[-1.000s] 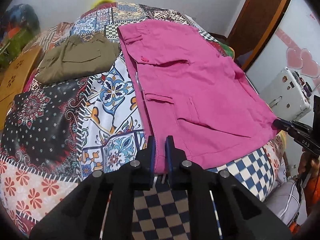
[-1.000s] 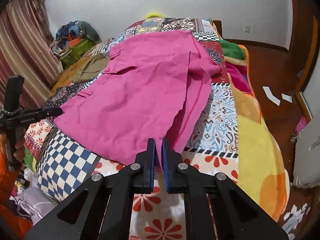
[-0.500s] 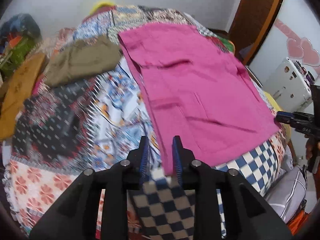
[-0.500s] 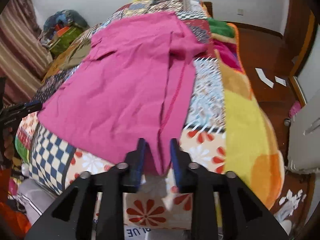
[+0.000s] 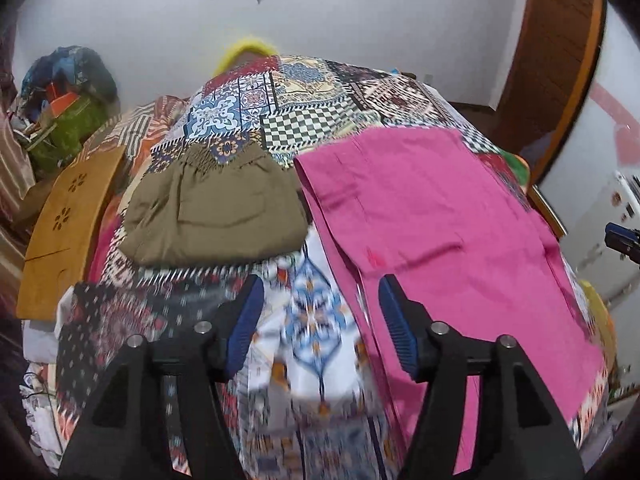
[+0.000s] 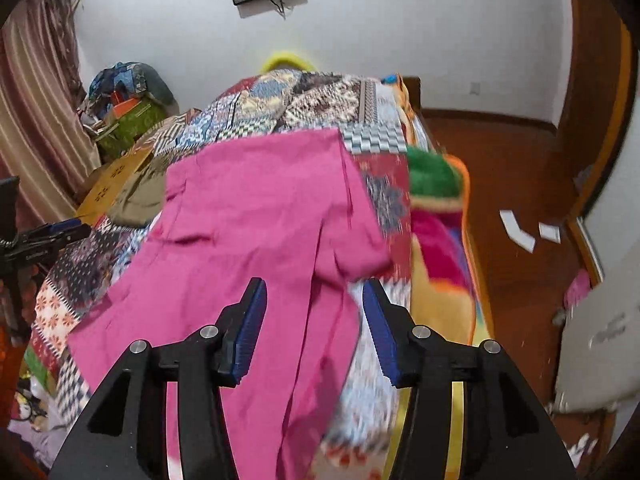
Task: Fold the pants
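Observation:
Pink pants (image 5: 440,240) lie spread flat on the patchwork bedspread (image 5: 312,120), waistband at the far end. My left gripper (image 5: 320,316) hovers over the pants' left edge and the bedspread, its jaws opening with nothing pressed between them. In the right wrist view the pink pants (image 6: 260,220) fill the middle, one leg rumpled at the right side. Above that side my right gripper (image 6: 314,328) hangs, jaws opening, with pink cloth beneath but not pinched. Each gripper appears at the edge of the other's view: right gripper (image 5: 622,240), left gripper (image 6: 44,236).
A folded olive garment (image 5: 216,216) lies left of the pants. A wooden board (image 5: 68,232) leans at the bed's left side, with bags (image 5: 68,108) behind it. Right of the bed are wood floor with paper scraps (image 6: 520,232) and a white case (image 5: 600,232).
Both grippers were shut on the pants' near hem; they let go, opened, and moved up and forward along the pants toward the waistband end. The hem now lies on the bed.

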`<state>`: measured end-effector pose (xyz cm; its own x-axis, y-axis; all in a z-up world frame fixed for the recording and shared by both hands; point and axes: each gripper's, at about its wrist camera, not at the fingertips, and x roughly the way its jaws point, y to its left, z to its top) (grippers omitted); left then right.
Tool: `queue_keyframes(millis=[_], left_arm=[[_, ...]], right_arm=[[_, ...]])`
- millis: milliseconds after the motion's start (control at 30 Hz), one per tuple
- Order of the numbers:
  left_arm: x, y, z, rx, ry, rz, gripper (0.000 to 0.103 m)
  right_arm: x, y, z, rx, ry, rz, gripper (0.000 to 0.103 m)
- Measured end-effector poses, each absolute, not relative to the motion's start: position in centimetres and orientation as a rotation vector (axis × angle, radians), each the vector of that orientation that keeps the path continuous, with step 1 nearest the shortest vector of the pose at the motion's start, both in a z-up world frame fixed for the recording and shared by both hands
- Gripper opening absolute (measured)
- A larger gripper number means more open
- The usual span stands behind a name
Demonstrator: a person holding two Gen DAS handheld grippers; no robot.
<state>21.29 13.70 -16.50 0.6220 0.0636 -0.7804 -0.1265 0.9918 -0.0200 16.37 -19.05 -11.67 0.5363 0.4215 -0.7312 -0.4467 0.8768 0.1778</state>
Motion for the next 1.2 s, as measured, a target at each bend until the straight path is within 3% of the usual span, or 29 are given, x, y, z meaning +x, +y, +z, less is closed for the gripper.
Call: queue_keyframes(millis=[600, 767, 1200], left_arm=[[37.2, 19.0, -20.8, -0.142, 0.927, 0.102, 0.065], [39.2, 18.6, -22.0, -0.085, 0.933, 0.064, 0.079], [42.3, 16.7, -25.5, 0.018, 0.981, 0.016, 0.081]], right_arm=[[32.6, -12.4, -14.1, -0.066, 0.840, 0.589, 0.047], [36.1, -10.6, -15.9, -0.090, 0.880, 0.623, 0.063], [40.3, -8.0, -19.2, -0.182, 0.940, 0.563, 0.062]])
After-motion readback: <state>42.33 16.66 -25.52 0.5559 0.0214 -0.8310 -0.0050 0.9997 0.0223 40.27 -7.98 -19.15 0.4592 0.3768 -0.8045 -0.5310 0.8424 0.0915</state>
